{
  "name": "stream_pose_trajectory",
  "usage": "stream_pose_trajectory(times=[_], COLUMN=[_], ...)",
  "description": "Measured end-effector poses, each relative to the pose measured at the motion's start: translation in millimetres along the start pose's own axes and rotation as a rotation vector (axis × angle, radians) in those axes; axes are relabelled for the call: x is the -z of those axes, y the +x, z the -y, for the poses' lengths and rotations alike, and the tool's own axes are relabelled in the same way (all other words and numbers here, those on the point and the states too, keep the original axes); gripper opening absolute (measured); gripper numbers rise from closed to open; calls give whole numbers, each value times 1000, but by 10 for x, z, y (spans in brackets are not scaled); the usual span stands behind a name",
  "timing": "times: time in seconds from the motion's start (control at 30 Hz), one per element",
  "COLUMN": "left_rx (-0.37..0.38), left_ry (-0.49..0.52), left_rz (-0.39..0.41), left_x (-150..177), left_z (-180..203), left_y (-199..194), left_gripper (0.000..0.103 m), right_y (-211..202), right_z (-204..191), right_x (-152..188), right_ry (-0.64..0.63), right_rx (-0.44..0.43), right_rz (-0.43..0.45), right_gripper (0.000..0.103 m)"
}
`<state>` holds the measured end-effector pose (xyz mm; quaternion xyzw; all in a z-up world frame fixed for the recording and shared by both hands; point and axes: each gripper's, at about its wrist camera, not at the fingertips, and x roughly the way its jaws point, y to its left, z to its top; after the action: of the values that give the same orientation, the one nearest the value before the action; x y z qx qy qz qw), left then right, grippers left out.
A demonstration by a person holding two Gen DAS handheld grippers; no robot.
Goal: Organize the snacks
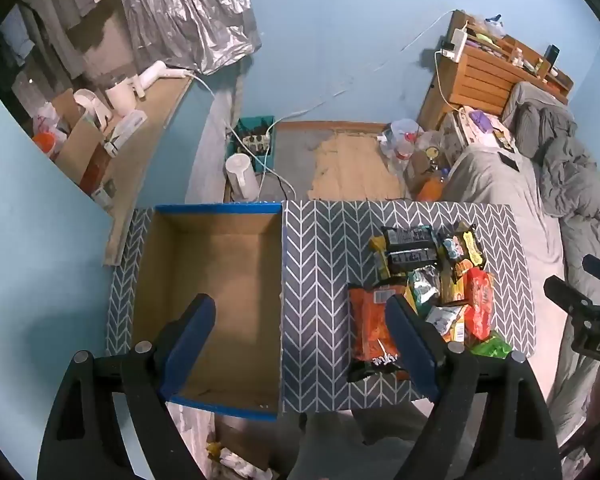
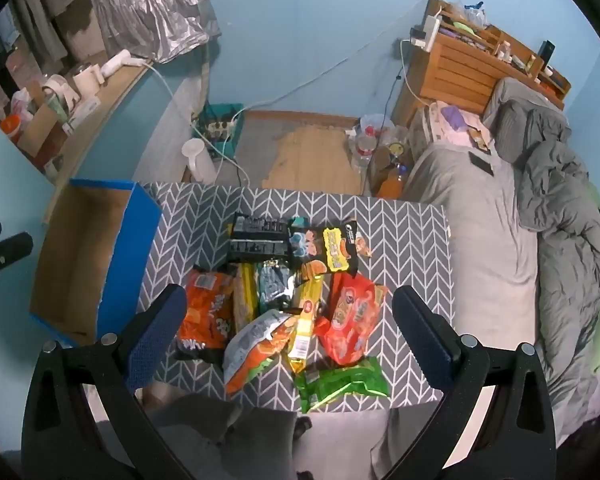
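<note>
Chevron-patterned surface (image 2: 400, 232) carries the snack pile (image 2: 296, 300) right of the empty box (image 1: 216, 300), so we judge sorting unstarted: both left tool (image 1: 300, 344) and right tool (image 2: 290, 332) hover released, needing a first packet gripped.

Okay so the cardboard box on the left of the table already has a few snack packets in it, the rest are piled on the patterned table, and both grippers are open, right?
Not quite: the cardboard box is empty, as the left wrist view shows. The snack packets all lie piled on the patterned table, and the left gripper and right gripper are both open.
</note>
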<state>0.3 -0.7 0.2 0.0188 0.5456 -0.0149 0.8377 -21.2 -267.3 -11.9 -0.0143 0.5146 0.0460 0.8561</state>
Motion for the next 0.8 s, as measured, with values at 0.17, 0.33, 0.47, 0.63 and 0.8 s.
stream_pose_trajectory(times=[0.17, 0.33, 0.47, 0.63, 0.8], left_rx=[38, 4, 22, 28, 38], left_ry=[72, 33, 28, 26, 26], left_rz=[-20, 18, 11, 9, 5], left_x=[-27, -3, -20, -17, -42], left_z=[34, 138, 157, 170, 189], left_y=[47, -10, -2, 11, 24], left_gripper=[88, 88, 88, 88, 88], right_y=[44, 13, 20, 24, 28], right_z=[35, 94, 103, 92, 90], right_x=[19, 0, 19, 51, 51], right_ry=[6, 10, 10, 13, 15], right_rx=[-10, -14, -12, -17, -23], right_rz=[-30, -39, -41, -36, -46], right_gripper=[101, 101, 101, 101, 101])
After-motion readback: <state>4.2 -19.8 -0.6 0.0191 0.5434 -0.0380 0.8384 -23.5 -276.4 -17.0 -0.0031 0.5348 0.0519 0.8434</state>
